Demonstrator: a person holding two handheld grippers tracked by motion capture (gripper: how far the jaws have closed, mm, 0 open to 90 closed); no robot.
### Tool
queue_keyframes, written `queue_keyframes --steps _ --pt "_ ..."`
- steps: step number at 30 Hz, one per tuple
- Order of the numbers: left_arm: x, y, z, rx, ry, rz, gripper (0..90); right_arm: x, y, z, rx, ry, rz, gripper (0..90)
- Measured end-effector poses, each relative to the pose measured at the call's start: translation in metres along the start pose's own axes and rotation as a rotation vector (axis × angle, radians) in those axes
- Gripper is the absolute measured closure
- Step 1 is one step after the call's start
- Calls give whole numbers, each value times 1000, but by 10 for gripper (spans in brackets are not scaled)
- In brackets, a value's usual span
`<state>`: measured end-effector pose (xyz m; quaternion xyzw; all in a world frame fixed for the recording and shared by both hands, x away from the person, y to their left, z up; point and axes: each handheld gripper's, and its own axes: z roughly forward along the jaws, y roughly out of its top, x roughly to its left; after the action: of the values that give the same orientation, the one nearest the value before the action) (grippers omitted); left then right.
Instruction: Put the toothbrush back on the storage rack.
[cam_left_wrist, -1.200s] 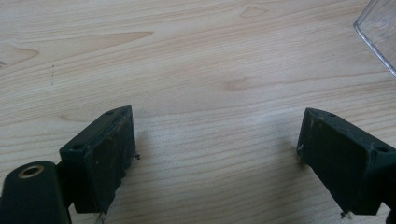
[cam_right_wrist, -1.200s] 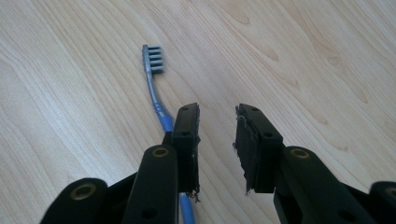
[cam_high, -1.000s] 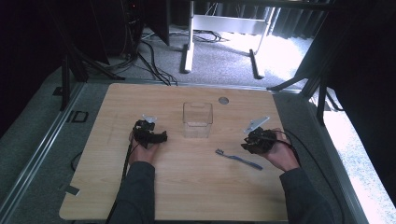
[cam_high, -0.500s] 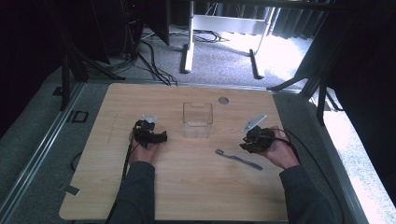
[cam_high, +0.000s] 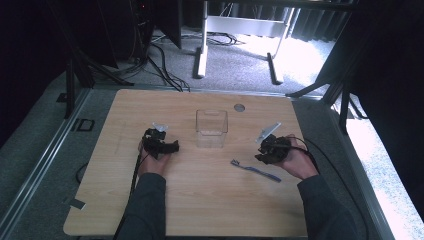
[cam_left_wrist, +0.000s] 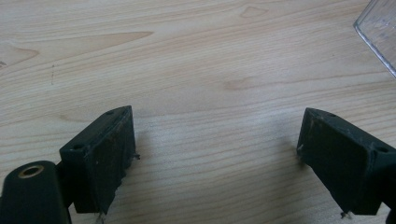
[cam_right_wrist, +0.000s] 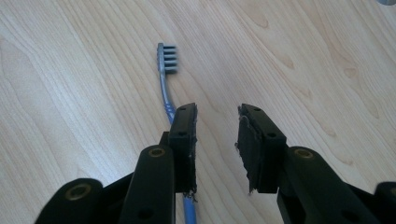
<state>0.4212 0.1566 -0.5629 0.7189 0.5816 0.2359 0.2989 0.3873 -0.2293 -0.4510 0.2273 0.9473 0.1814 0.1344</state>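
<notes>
My right gripper (cam_right_wrist: 215, 140) has just been opening; jaws half apart, nothing between, blue plastic toothbrush (cam_right_wrist: 166, 79) flat on the wooden table (cam_high: 200, 200) passing under one jaw. High view adds the clear plastic box (cam_high: 211, 128). My left gripper (cam_left_wrist: 215, 154): wide, empty.

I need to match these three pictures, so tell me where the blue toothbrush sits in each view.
High view: the toothbrush lies right of centre on the table, beside the right gripper.
Left gripper view: not in it.
Right gripper view: head at upper centre, handle passing under the left finger.
Shared landmark: the light wood grain of the table.
</notes>
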Motion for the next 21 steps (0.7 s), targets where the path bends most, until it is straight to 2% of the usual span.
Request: queue_keyframes --steps 21 --pt "0 0 0 0 0 0 118 4 11 14 73 43 -53 671"
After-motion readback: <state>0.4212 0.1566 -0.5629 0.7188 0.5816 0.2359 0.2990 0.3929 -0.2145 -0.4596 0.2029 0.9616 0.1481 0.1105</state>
